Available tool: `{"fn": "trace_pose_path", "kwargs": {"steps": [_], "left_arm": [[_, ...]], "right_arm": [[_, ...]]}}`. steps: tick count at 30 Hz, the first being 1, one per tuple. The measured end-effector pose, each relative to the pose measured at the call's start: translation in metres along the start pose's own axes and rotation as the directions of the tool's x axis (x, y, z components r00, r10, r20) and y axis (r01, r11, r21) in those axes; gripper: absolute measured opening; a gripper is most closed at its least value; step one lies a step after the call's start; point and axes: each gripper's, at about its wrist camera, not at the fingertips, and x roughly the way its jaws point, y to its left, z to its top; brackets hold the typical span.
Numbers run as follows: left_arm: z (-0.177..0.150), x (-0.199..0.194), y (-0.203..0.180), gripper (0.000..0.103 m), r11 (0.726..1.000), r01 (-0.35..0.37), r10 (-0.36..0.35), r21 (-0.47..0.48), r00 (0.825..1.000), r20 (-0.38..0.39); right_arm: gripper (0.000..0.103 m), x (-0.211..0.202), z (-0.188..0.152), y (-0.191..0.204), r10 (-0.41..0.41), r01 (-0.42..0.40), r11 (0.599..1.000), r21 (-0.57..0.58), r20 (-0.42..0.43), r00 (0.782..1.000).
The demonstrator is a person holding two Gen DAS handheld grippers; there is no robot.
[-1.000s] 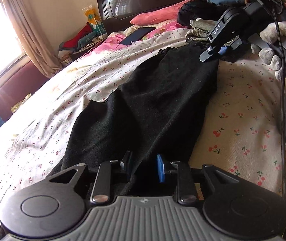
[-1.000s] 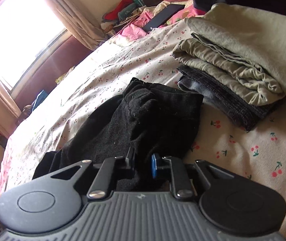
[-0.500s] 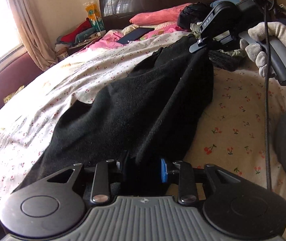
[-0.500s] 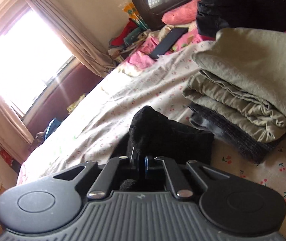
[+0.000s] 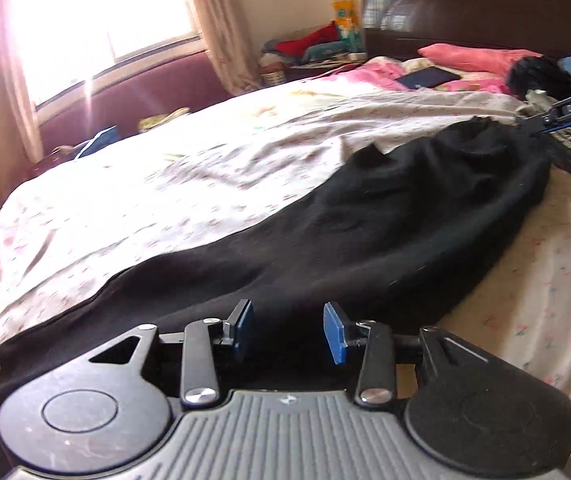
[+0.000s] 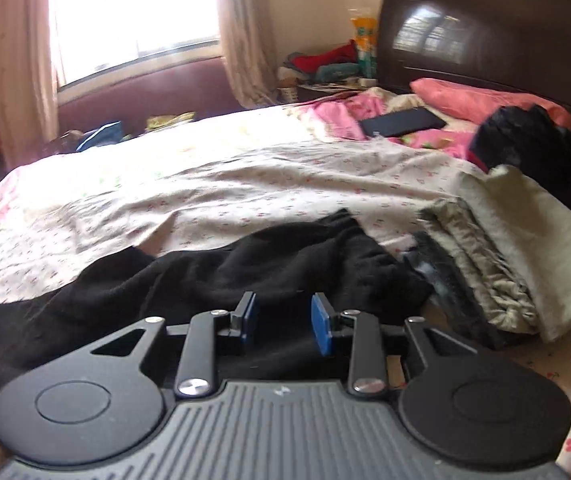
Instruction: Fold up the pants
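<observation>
The black pants [image 5: 385,232] lie stretched out along the cherry-print bed sheet [image 5: 165,208], running from the near left to the far right. My left gripper [image 5: 288,332] hovers over their near end; its jaws are opening and the blue pads stand apart with only cloth seen below them, not pinched. In the right wrist view the pants [image 6: 285,264] lie rumpled at their other end. My right gripper [image 6: 283,326] is just above that end, jaws opening, nothing pressed between the pads. The right gripper's tip [image 5: 565,114] shows at the far right of the left wrist view.
A stack of folded olive and dark clothes [image 6: 517,264] sits right beside the pants' far end. Behind it lie a black bundle [image 6: 533,144], a pink pillow [image 6: 477,100] and a dark tablet [image 6: 401,122]. A dark headboard [image 6: 485,32] and a cluttered bedside stand [image 6: 333,68] close the back.
Both grippers let go of the black cloth and their pads spread apart. The raised pants dropped flat onto the bed. Both views swung left toward the window.
</observation>
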Motion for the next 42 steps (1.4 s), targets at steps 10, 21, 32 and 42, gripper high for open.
{"fn": "trace_pose_path", "kwargs": {"steps": [10, 21, 32, 42], "left_arm": [[-0.073, -0.014, 0.172, 0.070, 0.910, -0.299, 0.275, -0.286, 0.954, -0.122], [-0.070, 0.039, 0.228, 0.085, 0.920, -0.259, 0.233, -0.295, 0.965, -0.120], [-0.074, 0.027, 0.254, 0.024, 0.873, -0.263, 0.204, -0.411, 0.962, -0.182], [-0.086, 0.002, 0.196, 0.078, 0.978, -0.200, 0.190, -0.053, 0.971, -0.144]], "right_arm": [[0.037, 0.055, -0.044, 0.283, 0.510, -0.571, 0.635, -0.521, -0.274, 0.816], [0.055, 0.069, -0.083, 0.348, 0.520, -0.591, 0.423, -0.686, -0.350, 0.779], [0.025, 0.067, -0.080, 0.373, 0.505, -0.519, 0.402, -0.754, -0.291, 0.813], [0.043, 0.059, -0.113, 0.404, 0.539, -0.421, 0.240, -0.875, -0.241, 0.807]]}}
